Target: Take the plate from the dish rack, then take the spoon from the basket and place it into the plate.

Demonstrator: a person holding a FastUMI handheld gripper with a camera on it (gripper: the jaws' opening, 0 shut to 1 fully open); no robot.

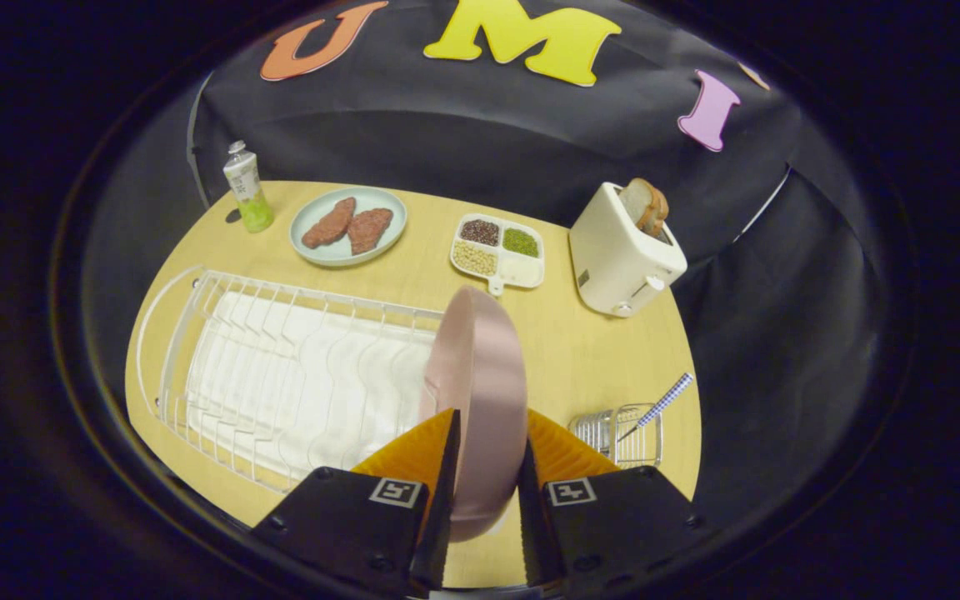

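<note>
- Jaws of the handheld black gripper [487,467] closed on the round pink plate [480,392], held on edge.
- Plate just past the right end of the white wire dish rack [280,367].
- Checked-handled spoon [659,406] upright in the small wire basket [626,433], right of the rack on the wooden worktop [580,350].
</note>
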